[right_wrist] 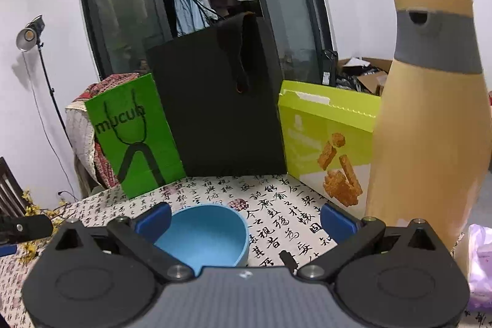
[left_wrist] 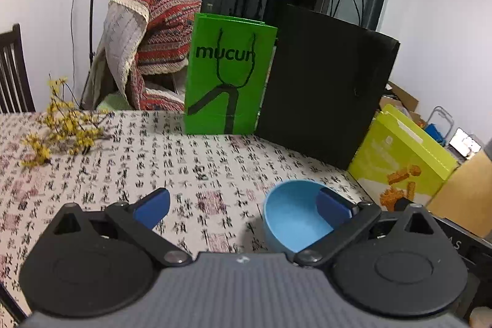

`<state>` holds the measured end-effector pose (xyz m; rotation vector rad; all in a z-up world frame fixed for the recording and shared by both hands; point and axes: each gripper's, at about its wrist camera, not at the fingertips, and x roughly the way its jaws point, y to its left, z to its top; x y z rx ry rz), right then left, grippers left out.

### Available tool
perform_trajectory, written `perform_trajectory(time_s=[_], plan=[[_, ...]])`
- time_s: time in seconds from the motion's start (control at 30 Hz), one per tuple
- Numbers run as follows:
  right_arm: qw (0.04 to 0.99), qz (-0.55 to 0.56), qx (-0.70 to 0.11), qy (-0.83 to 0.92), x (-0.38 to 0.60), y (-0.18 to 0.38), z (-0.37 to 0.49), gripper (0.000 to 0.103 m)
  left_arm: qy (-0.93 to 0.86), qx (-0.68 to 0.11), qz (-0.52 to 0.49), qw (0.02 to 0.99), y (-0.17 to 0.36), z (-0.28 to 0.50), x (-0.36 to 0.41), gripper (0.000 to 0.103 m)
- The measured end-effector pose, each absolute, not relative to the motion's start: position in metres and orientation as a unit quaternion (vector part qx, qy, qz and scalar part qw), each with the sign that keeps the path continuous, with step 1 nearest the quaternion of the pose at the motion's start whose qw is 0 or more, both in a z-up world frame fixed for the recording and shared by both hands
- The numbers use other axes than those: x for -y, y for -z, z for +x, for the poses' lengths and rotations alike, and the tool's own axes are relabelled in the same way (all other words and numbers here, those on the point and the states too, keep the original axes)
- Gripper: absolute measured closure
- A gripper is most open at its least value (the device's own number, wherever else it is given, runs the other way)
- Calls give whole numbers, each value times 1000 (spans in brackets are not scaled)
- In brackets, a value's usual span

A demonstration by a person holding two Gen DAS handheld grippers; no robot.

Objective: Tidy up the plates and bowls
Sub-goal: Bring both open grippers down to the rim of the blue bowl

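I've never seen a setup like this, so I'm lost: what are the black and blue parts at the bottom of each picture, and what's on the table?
These are two hand-held grippers, each with a camera looking along its blue fingers. One picture is from the left gripper, the other from the right gripper. Both are open and hold nothing. On the patterned tablecloth sits a blue bowl, empty. Behind it stand a green bag, a black bag and a yellow-green box. A tan bottle stands to the right.

The gripper's blue finger (left_wrist: 333,205) hides part of the blue bowl (left_wrist: 292,220) rim
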<state>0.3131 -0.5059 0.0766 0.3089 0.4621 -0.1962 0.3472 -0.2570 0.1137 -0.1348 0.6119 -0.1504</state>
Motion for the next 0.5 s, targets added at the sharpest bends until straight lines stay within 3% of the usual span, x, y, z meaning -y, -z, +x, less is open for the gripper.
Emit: perform_trajectory(time_s=[0.5], plan=[[947, 180, -234, 125, 523, -46, 367, 0, 50, -323, -73, 942, -88, 402, 286, 0]])
